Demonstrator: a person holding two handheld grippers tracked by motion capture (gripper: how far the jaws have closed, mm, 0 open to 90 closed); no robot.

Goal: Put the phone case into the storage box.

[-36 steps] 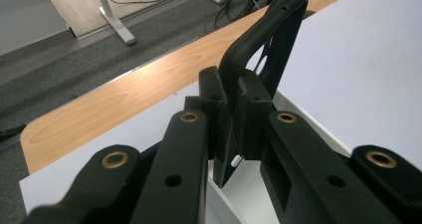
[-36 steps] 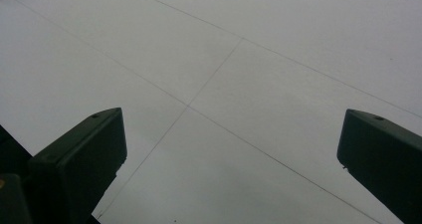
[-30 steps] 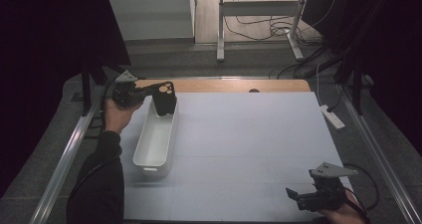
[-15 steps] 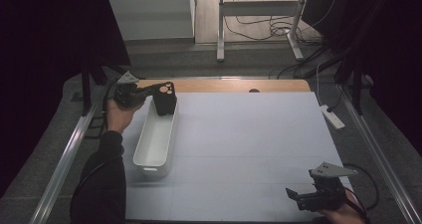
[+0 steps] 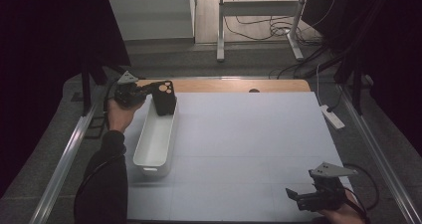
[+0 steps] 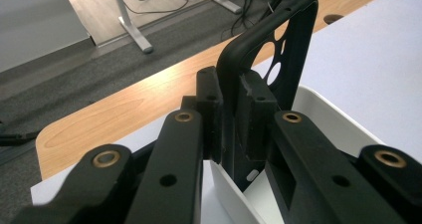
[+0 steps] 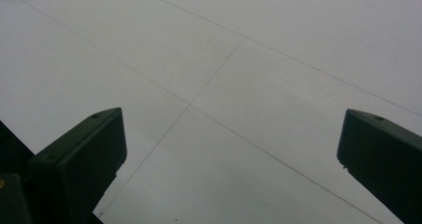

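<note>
over the far end of the white bin (image 5: pixel 155 139), a black phone case (image 5: pixel 163 97) is pinched upright by the left tool (image 6: pixel 230 129). it should be lowered inside before release. the right tool (image 5: pixel 312 198) is held wide open, empty, above the tabletop (image 5: pixel 259 144).

No text, label, brand, number or sign can be read anywhere in these pictures. The black case (image 6: pixel 268 59) at the middle of the left gripper view bears only round holes, no lettering. The white tray (image 5: pixel 149 157) at the left of the high view is plain, and the table sheet (image 7: pixel 278 45) carries only thin lines.
</note>
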